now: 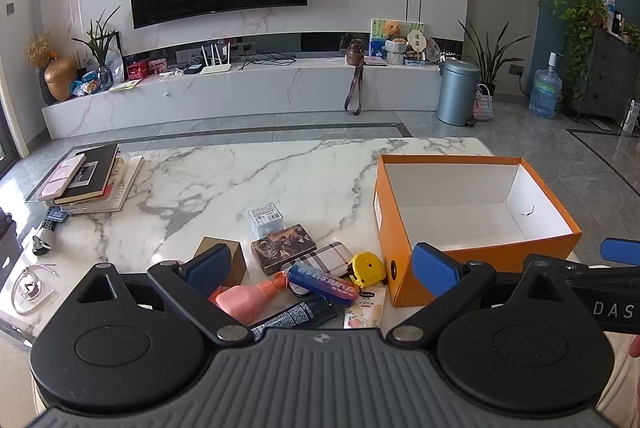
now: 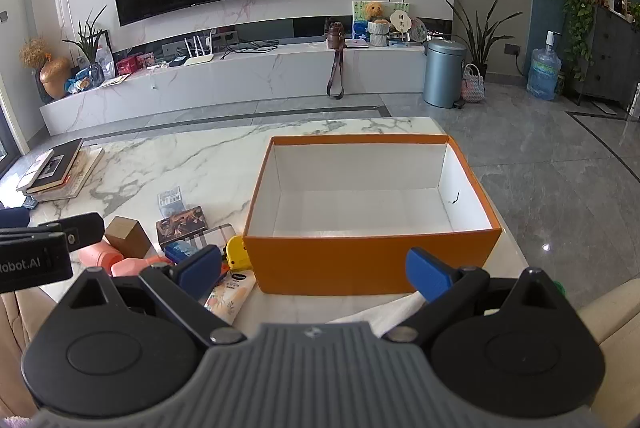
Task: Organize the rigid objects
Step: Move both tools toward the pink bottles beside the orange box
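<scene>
Rigid objects sit heaped on the marble table [image 1: 240, 180], just left of the orange box [image 1: 400, 228], which is empty. We have the left gripper [image 1: 324, 268] spread wide and holding nothing, hovering over the heap; the right gripper [image 2: 316, 268] is spread too, empty, facing the box's near wall. Likely step: first pick. We'd take an outer, free piece, the yellow tape measure [image 1: 366, 268] nearest the box, or the wooden block [image 1: 236, 252]. Close across flat sides, lift straight, avoid dragging the pink bottle [image 1: 248, 298] lying against its neighbours.
</scene>
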`<action>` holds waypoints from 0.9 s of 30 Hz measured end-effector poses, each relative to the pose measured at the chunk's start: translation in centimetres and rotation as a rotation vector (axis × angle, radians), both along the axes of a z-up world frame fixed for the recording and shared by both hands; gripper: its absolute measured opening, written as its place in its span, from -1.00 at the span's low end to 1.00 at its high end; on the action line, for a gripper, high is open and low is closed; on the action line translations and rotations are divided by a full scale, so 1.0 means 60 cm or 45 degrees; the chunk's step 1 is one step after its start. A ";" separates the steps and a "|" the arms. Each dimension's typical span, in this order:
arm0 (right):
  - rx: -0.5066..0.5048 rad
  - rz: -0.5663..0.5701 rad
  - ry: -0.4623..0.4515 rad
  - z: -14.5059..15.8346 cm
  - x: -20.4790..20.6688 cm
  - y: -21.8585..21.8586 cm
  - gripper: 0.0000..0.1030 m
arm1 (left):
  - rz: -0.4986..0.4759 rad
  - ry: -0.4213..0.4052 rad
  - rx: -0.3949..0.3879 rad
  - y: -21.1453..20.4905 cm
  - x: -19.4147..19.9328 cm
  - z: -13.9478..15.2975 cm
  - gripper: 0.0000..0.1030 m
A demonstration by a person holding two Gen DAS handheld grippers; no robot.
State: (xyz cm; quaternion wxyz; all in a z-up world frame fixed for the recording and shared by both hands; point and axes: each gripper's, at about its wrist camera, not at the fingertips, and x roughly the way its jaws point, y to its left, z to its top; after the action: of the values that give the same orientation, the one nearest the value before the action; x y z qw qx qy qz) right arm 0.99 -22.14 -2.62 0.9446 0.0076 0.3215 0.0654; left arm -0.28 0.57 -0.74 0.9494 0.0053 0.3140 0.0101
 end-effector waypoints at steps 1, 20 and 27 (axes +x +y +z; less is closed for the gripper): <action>0.000 0.000 0.001 -0.001 0.000 0.001 0.91 | 0.001 0.000 0.000 0.000 0.000 0.000 1.00; -0.004 0.015 0.033 -0.006 0.003 0.006 0.91 | 0.021 0.041 -0.012 0.009 0.002 -0.009 1.00; 0.015 0.056 0.086 -0.019 0.017 0.014 0.91 | 0.042 0.092 -0.039 0.033 0.005 -0.025 1.00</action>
State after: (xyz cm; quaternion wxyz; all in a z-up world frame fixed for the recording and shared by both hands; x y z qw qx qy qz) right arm 1.98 -21.30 -3.76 0.9315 0.0083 0.3530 0.0877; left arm 0.02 2.52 -2.26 0.9371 -0.0142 0.3481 0.0208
